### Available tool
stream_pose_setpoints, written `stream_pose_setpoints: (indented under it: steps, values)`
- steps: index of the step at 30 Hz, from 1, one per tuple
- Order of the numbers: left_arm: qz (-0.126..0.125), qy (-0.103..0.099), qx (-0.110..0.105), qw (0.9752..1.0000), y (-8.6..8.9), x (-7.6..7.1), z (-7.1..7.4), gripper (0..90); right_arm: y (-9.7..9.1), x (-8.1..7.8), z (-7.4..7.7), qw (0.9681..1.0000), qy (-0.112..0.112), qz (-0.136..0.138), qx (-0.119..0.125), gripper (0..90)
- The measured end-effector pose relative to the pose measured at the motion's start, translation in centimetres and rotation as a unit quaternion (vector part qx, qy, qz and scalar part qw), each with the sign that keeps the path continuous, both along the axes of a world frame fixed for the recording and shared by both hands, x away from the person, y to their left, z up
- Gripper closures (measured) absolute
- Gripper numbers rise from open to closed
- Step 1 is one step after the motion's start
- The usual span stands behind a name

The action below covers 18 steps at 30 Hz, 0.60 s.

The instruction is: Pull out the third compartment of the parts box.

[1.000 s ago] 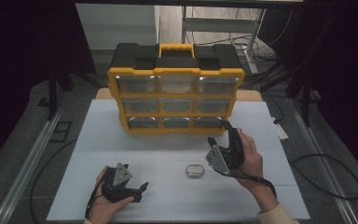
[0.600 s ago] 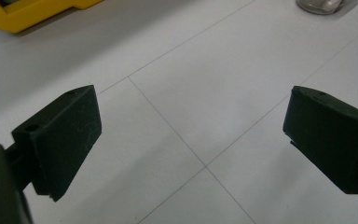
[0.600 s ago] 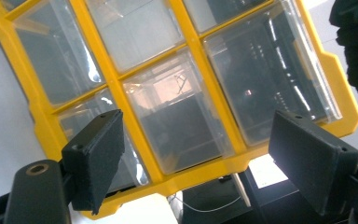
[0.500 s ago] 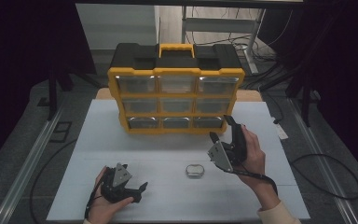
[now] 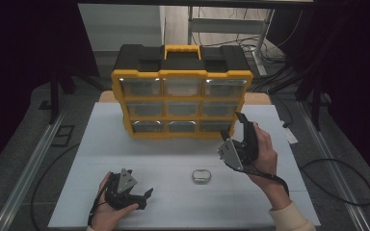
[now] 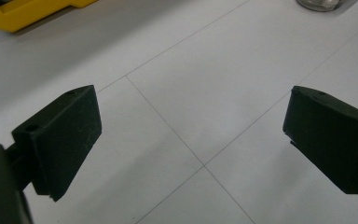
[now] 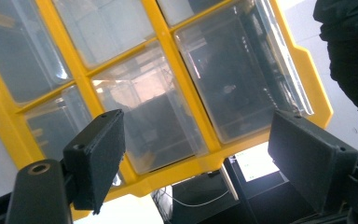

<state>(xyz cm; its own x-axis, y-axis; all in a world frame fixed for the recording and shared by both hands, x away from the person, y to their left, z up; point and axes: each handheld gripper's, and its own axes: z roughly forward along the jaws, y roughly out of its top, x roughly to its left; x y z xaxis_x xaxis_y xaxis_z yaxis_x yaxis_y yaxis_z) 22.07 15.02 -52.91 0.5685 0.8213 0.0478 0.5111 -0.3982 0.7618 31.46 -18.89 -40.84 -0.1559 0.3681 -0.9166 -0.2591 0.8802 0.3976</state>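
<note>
A yellow and black organizer [image 5: 182,98] with clear drawers stands upright at the back middle of the white table [image 5: 101,144]. A small clear oval container [image 5: 201,175] lies in front of it. My right gripper [image 5: 233,130] is raised and open, close to the organizer's lower right corner. In the right gripper view its jaws [image 7: 196,135] frame the clear drawers [image 7: 233,70], tilted, with nothing between them. My left gripper [image 5: 146,198] rests low at the front left, open and empty. Its view [image 6: 191,130] looks over bare table toward the organizer's base [image 6: 28,14] and the oval container [image 6: 319,3].
Metal rails [image 5: 33,159] run along both sides of the table. A black cable [image 5: 337,168] loops on the floor at the right. The surroundings beyond the table are dark. Bare white table lies between the two grippers.
My right gripper has lifted and moved forward to the right, from beside the oval container up toward the organizer's lower right drawers. The left gripper has stayed put.
</note>
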Motion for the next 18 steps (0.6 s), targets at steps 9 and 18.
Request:
stream_pose_setpoints:
  steps: [9, 18]
  values:
    - [0.003, -0.002, -0.001, 1.0000, 0.2, 0.0, 0.0, 4.9, 0.2, 0.4, 1.5, 0.9997, -0.024, -0.002, 0.009, 20.7]
    - [0.000, 0.000, -0.002, 1.0000, 0.1, 0.1, 0.0, 4.9, 1.1, 1.1, 2.2, 0.9997, -0.023, -0.005, -0.005, 20.3]
